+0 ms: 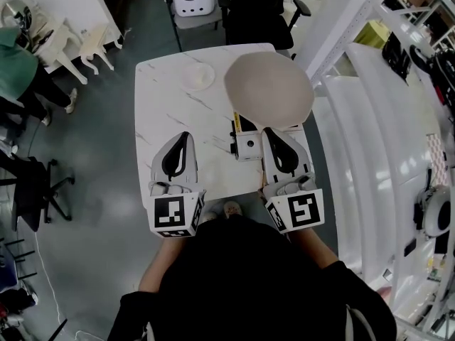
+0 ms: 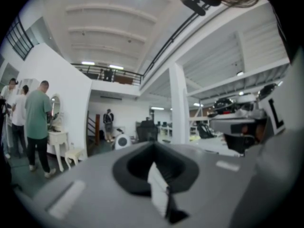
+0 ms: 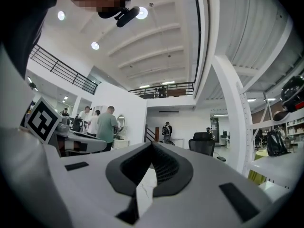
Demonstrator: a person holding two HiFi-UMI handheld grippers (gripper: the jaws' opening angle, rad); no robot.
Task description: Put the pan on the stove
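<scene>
Your left gripper [image 1: 185,136], right gripper [image 1: 270,131]: jaws together, empty. Pan [image 1: 269,89]: rigid, likely hefty, slick; no handle visible, pinch rim firmly.

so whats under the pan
A small stove pokes out from under the pan: only its white front with a knob shows. The rest of its top is covered.

Pan [image 1: 270,91] seemingly sits over the stove [image 1: 248,145] on the table [image 1: 163,112]; left gripper [image 1: 186,135] and right gripper [image 1: 269,131] hover, jaws together.

Round beige pan [image 1: 269,89], level, covering far part of small white stove [image 1: 247,145]
</scene>
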